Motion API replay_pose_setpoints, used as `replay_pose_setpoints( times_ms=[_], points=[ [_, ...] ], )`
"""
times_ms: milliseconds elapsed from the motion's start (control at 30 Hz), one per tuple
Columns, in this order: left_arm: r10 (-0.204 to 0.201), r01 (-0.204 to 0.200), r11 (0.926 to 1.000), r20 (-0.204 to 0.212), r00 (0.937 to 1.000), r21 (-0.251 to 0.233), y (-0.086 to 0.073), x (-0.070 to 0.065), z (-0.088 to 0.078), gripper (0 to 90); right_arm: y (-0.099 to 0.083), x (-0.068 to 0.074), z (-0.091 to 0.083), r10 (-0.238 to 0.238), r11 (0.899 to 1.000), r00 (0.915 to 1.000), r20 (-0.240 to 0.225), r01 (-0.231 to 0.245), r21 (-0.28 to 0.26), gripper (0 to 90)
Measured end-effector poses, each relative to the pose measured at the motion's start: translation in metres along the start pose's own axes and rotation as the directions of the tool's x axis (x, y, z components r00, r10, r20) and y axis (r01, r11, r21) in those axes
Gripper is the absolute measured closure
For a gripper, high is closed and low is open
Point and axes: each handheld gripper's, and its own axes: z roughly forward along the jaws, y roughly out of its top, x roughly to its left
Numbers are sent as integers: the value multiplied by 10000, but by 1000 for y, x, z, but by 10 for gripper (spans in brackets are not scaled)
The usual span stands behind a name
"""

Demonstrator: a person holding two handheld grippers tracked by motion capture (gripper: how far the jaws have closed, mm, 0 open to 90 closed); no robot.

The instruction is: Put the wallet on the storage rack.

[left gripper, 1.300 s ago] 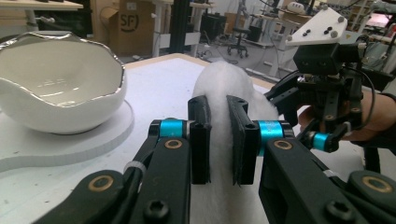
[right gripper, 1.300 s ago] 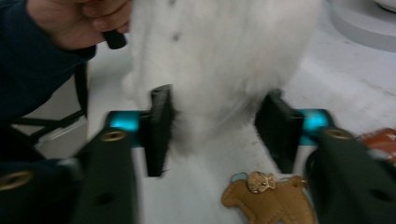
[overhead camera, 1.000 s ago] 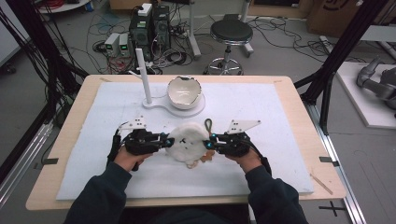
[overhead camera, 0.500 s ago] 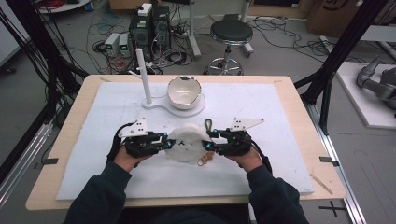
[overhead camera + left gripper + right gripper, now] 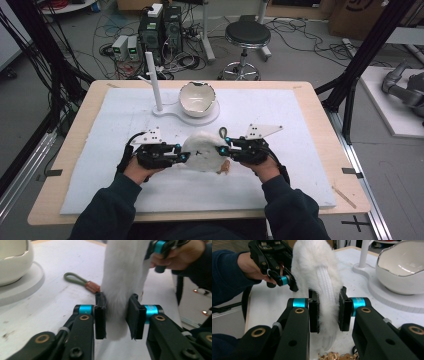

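So the thing in play is a white fluffy pouch (image 5: 202, 152), some kind of furry bag with a ribbed white zipper-like strip running down its edge, plain in the right gripper view, and it sits held up off the tabletop (image 5: 300, 125) right in the middle near the person's side, stretched between both hands. The left tongs (image 5: 184, 156) pinch one side of it, pads pressed into the fur, though they've just eased open a touch while the fur stays between them; the right tongs (image 5: 220, 148) have just clamped down again on the opposite edge, right over that ribbed strip (image 5: 325, 287), so they're closed on the pouch. My guess is the two-sided grip is there to hold the mouth of it taut so it can be pulled open or spread. Something gold and chain-like (image 5: 334, 356) dangles at the bottom near the right tongs, looks like jewellery spilling out or waiting to go in, hard to say which. An olive cord loop with a brown tab (image 5: 80, 282) lies flat on the white mat just behind the pouch. Farther back there's a white egg-shaped bowl (image 5: 198, 98) on a white stand with an upright post (image 5: 154, 80), well apart from the hands, probably where the trinkets belong.
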Motion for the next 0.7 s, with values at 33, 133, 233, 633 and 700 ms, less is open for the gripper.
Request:
replay_pose_setpoints(
  times_ms=[33, 133, 233, 633, 700],
  points=[
    [-93, 92, 9999, -292, 9995, -49, 0, 2, -2, 646, 2, 0, 0, -28, 10000, 10000, 23, 28, 10, 763],
    [-344, 313, 9991, -1188, 9923, -281, -2, 11, -11, 505, 11, -1, 1, -211, 9998, 9995, 223, 211, -25, 763],
    [-724, 601, 9962, -2167, 9735, -628, -5, 23, -26, 383, 22, -4, 3, -362, 9992, 9986, 396, 367, -133, 762],
    [-2267, 1230, 9596, -4368, 8706, -2529, -22, 62, -87, 211, 92, -36, 31, -1445, 9895, 9843, 1015, 1434, 185, 763],
    [-2374, 1319, 9575, -4410, 8655, -2565, -24, 64, -89, 211, 103, -44, 37, -1523, 9883, 9813, 1179, 1499, 287, 762]
  ],
)
